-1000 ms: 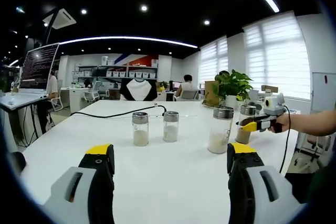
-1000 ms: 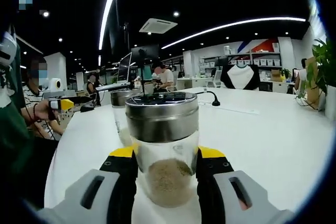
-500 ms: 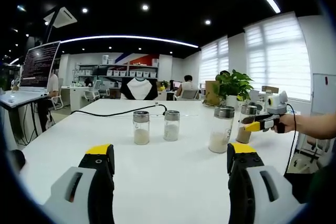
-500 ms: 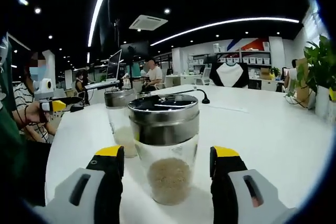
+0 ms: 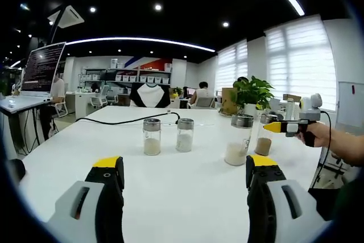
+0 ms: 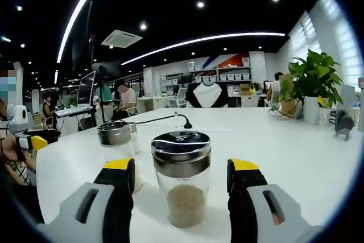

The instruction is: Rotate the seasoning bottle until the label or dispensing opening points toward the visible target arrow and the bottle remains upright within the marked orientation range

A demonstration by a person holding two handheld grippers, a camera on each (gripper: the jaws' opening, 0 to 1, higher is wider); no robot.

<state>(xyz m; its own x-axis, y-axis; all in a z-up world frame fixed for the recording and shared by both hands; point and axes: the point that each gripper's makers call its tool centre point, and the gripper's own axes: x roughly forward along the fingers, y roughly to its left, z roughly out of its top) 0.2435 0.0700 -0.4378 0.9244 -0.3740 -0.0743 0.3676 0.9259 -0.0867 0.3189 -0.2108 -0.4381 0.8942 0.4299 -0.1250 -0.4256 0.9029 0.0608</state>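
A glass seasoning bottle (image 6: 182,179) with a steel lid and brown grains stands upright on the white table (image 6: 296,157). It is just ahead of my right gripper (image 6: 182,166), which is open with its jaws clear of the glass on both sides. From the left gripper view the same bottle (image 5: 264,138) is at the table's right, with the right gripper (image 5: 276,125) beside it in a person's hand. My left gripper (image 5: 185,164) is open over bare table, holding nothing. It also appears at the left edge of the right gripper view (image 6: 33,140).
A taller jar of white grains (image 5: 238,140) stands next to the brown bottle. Two small shakers (image 5: 151,137) (image 5: 183,135) sit mid-table. A black cable (image 5: 128,122) runs across the far side. A potted plant (image 5: 252,92) stands at the back right. Desks and seated people lie beyond.
My right gripper, shut on the brown bottle a second ago, has opened and drawn back from it. The bottle stays upright. The left gripper has hardly moved.
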